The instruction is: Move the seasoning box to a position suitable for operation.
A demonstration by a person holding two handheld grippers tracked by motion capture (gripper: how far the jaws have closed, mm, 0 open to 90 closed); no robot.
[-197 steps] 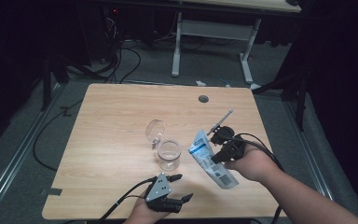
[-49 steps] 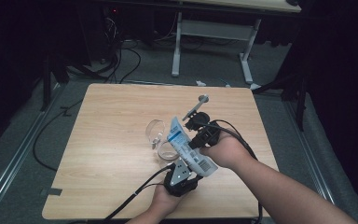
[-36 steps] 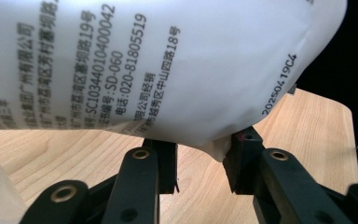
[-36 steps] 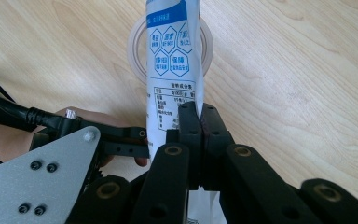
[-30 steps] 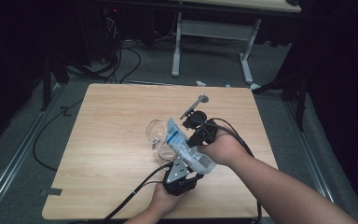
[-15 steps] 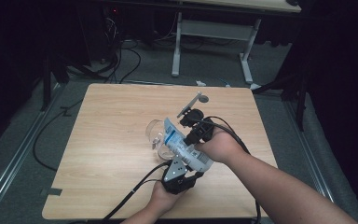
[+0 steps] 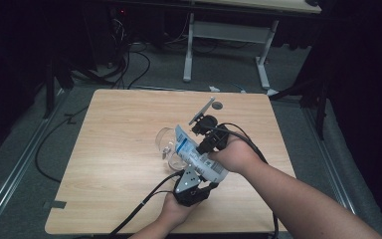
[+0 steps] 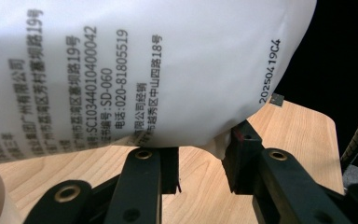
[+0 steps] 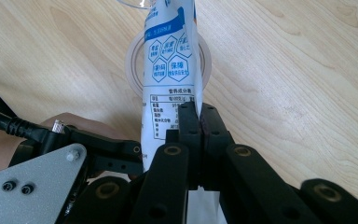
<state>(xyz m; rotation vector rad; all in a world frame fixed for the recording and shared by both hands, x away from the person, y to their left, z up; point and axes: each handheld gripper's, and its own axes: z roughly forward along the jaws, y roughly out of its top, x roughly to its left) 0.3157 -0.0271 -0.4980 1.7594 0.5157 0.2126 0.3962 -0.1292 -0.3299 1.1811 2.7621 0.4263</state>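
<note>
A white and blue printed pouch (image 7: 195,153) slants over the middle of the wooden table (image 7: 119,149), its top end toward the far left. My right gripper (image 7: 203,145) is shut on the pouch's thin side seam (image 9: 192,100). Under the pouch stands a round cup, its rim (image 9: 133,60) showing on both sides of it. My left gripper (image 7: 204,183) comes up from the near edge. Its jaws stand partly apart (image 8: 203,163) and pinch the bulging lower end of the pouch (image 8: 144,70). A clear glass (image 7: 165,142) lies on its side just left of the pouch.
A small dark round spot (image 7: 217,105) sits near the table's far edge. Cables trail from both grippers over the near edge. Behind the table stand the white legs of another desk (image 7: 189,50), with cables on the floor (image 7: 134,59).
Since the earliest frame my right gripper has carried the pouch left over the cup, and my left gripper has come in under the pouch's lower end. Over the last second nothing has visibly moved.
</note>
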